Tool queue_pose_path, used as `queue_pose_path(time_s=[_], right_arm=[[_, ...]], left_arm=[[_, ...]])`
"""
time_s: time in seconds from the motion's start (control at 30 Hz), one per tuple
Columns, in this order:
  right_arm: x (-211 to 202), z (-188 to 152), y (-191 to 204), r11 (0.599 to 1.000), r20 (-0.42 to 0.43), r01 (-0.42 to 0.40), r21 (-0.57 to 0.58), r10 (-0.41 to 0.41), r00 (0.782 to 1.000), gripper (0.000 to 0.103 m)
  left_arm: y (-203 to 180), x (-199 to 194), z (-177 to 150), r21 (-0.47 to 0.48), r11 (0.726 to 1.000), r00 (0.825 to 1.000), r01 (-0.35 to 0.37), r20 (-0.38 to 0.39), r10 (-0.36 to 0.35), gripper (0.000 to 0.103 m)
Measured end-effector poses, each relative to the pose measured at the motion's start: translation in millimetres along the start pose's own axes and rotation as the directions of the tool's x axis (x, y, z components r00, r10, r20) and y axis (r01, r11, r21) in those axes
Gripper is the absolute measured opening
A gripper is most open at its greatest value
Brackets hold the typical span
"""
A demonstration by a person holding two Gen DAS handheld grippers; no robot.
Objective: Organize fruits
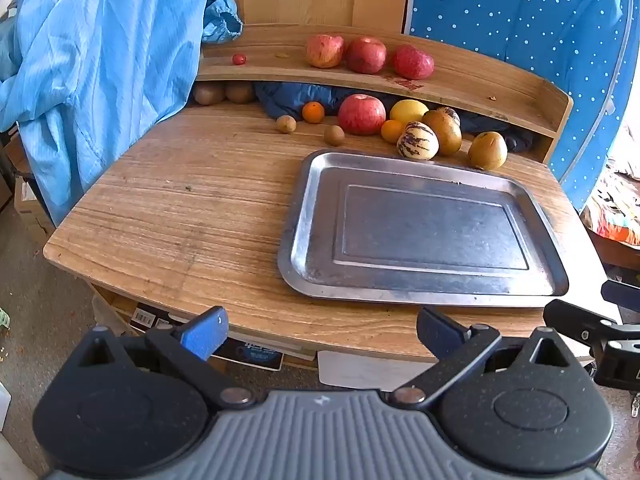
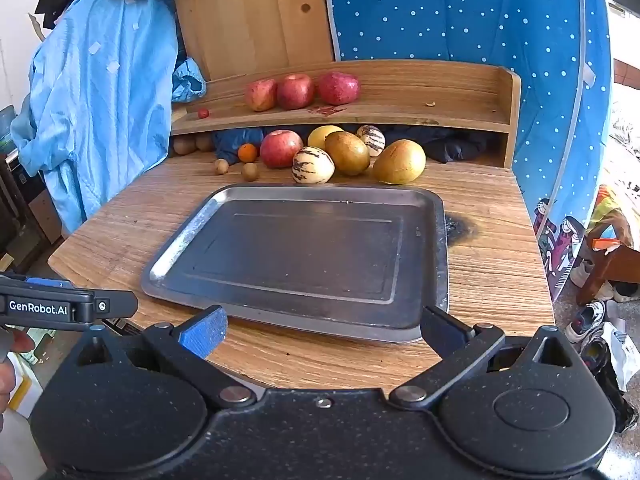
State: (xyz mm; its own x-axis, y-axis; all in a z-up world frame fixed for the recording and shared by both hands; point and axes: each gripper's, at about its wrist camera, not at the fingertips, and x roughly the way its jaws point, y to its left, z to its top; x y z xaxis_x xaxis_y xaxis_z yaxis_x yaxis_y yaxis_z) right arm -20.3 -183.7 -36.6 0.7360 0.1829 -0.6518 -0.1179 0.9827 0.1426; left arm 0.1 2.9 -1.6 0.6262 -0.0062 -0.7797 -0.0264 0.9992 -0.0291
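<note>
A bare metal tray lies on the wooden table. Behind it sits a cluster of fruit: a red apple, striped melons, brown pears, a yellow fruit, oranges and small kiwis. Three red apples rest on the upper shelf. My left gripper hangs open at the table's near edge. My right gripper is open over the tray's near rim, holding nothing.
A raised wooden shelf spans the back, with a small red fruit on it. Blue cloth hangs at the left. A dotted blue curtain stands behind. The other gripper's body shows at left.
</note>
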Motion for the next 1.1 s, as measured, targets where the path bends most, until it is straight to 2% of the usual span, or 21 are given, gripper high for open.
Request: queue_pose_path(time_s=[0.2,0.23,0.73,1.1], right_arm=[[-0.9,-0.2,-8.8,1.0,-0.004,0.003,0.008,-0.003,1.0,0.102],[0.4,0.8,0.3,1.0,-0.001,0.002,0.002,-0.002,1.0,0.102],[1.8,1.4,1.9,1.0,-0.003,-0.003,-0.005,0.003,1.0,0.102],[1.4,7.7,7.8,0.998,-0.035,0.044,-0.045,-0.045,0.998,0.102]], left_arm=[[1.3,0.5,-0.1,-0.004,1.0,1.0,0.001,-0.007,-0.001,0.102],[1.2,0.3,-0.3,-0.004,1.0,1.0,0.002,-0.008,-0.002,0.102],[3.4,2.0,-1.1,-0.023,1.0,1.0,0.002,-0.014,-0.003,0.102],[5.9,-3.2,-0.8,-0.029,1.0,1.0,-0.001,-0.002,0.001,0.102]])
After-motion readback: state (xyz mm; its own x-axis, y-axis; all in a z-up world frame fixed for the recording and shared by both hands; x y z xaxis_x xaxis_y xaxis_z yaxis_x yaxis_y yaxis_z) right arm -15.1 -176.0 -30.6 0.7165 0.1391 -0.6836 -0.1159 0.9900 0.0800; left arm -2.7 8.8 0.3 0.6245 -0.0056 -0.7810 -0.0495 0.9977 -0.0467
